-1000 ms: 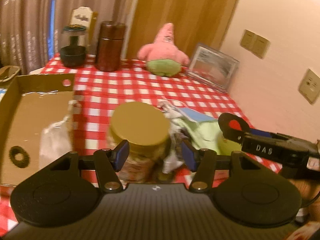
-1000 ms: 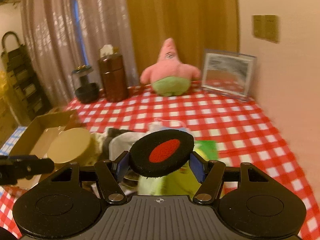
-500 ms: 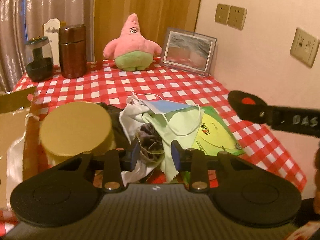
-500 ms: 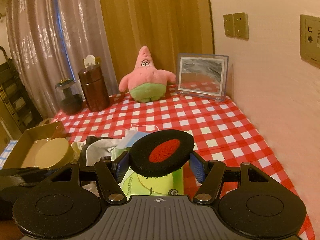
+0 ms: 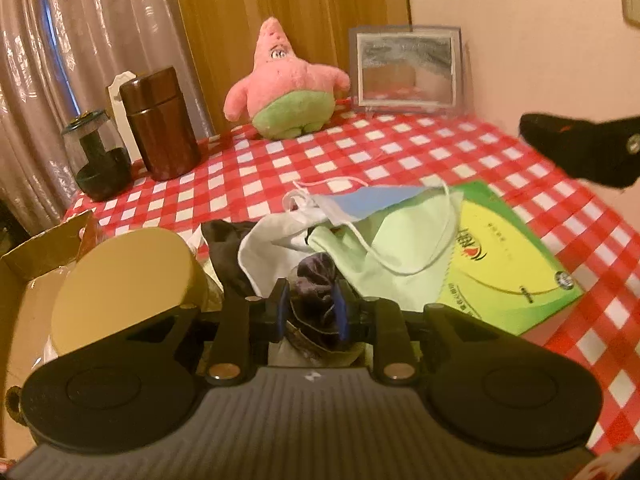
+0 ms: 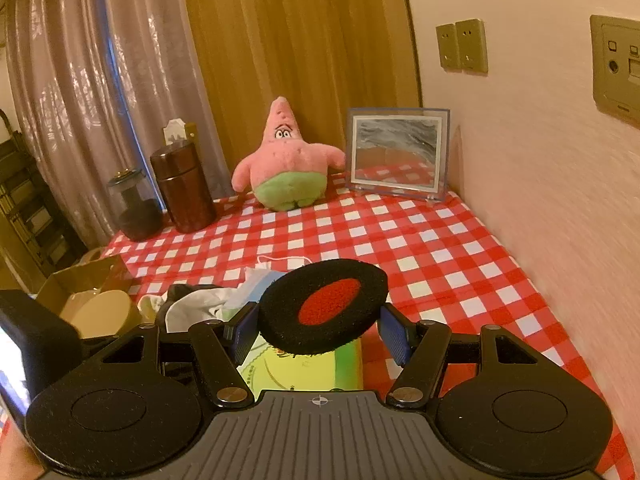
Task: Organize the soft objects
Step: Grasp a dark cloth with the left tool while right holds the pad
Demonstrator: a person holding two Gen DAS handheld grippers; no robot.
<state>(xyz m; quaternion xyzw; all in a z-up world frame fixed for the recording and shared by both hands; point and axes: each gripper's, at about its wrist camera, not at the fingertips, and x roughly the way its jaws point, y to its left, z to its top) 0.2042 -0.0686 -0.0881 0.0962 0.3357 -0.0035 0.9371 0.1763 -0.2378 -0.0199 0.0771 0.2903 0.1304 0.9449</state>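
At the 6 o'clock edge of the left wrist view, the left gripper (image 5: 310,312) has its jaws closed on a dark scrunchie (image 5: 314,280) in the cloth pile (image 5: 384,256) on the checkered counter (image 5: 400,152), with a gold lid (image 5: 120,280) at 9 o'clock. In the right wrist view, the right gripper (image 6: 320,330) jaws clamp a black foam pad (image 6: 324,306) above the green booklet (image 6: 304,368); the Patrick plush (image 6: 286,164) sits at 12 o'clock.

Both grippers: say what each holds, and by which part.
Left gripper: dark scrunchie, pinched across its bunched middle. Right gripper: black-red foam pad, by its opposite edges.
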